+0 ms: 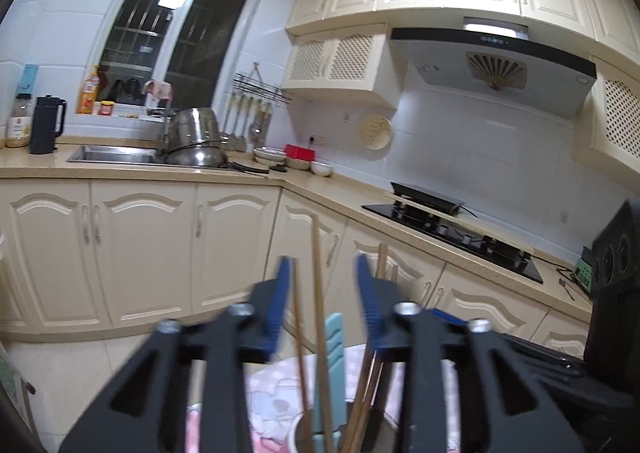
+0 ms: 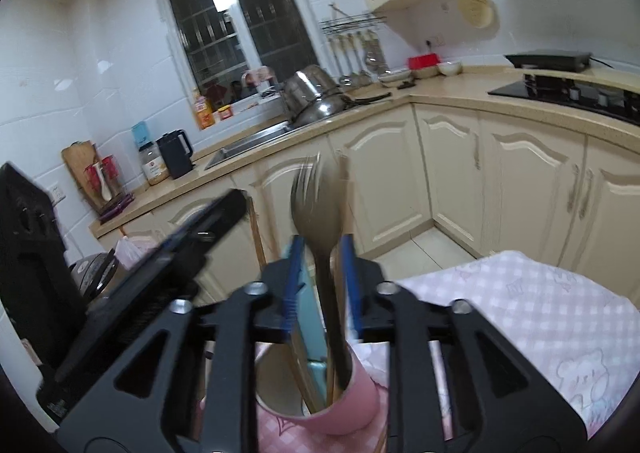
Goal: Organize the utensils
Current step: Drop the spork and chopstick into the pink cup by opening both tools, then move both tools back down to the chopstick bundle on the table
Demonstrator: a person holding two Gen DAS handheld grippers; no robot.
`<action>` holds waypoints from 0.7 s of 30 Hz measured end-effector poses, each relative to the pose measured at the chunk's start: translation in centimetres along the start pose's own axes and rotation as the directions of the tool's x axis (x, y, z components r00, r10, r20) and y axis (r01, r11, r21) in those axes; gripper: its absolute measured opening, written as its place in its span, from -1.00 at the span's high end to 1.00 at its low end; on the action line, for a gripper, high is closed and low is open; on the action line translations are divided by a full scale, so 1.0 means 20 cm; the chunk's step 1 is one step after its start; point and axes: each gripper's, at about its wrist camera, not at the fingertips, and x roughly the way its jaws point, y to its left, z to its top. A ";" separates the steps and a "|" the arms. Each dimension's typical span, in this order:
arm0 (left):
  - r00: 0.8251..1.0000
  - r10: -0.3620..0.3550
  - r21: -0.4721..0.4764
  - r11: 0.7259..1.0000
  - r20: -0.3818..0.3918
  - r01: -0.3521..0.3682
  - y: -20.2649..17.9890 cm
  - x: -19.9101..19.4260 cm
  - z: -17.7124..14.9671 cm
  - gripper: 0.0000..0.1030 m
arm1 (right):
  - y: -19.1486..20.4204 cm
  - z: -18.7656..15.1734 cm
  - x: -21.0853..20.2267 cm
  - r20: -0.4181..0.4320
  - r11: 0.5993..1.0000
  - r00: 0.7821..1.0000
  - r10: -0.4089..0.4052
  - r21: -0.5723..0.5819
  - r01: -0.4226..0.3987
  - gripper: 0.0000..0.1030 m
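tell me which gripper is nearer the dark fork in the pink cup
Right. The right gripper has its open jaws either side of the fork standing in the pink cup. The left gripper straddles the chopsticks instead; no fork shows there.

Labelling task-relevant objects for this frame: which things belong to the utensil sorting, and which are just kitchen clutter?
Job:
- pink cup
- fork
- chopsticks
- light blue utensil
- left gripper, right gripper, both open

Clutter:
- steel pots
- black kettle
- bowls
- stove
- checked cloth
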 end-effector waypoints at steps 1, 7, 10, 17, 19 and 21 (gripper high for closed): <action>1.000 0.001 -0.014 1.000 -0.001 -0.001 0.02 -0.02 0.01 -0.07 | -0.03 0.00 -0.03 0.013 1.000 1.000 -0.007 0.019 0.007 -0.25; 0.999 0.032 0.017 0.999 -0.013 -0.031 0.04 -0.17 0.06 -0.79 | -0.10 0.01 -0.18 0.037 0.998 0.998 -0.042 0.051 0.040 -0.78; 0.998 0.046 0.064 0.997 -0.048 -0.043 0.00 -0.23 0.06 -0.85 | -0.13 0.01 -0.23 0.016 0.996 0.998 -0.065 0.063 0.063 -0.87; 0.988 0.078 0.138 0.989 -0.130 -0.060 -0.07 -0.37 0.02 -0.87 | -0.19 -0.03 -0.35 -0.070 0.990 0.992 -0.106 0.082 0.112 -0.88; 0.986 0.078 0.147 0.988 -0.146 -0.056 -0.08 -0.40 0.01 -0.87 | -0.21 -0.05 -0.38 -0.097 0.989 0.989 -0.112 0.083 0.120 -0.88; 0.983 0.081 0.162 0.985 -0.164 -0.054 -0.09 -0.43 -0.02 -0.87 | -0.22 -0.08 -0.41 -0.135 0.987 0.983 -0.125 0.086 0.137 -0.88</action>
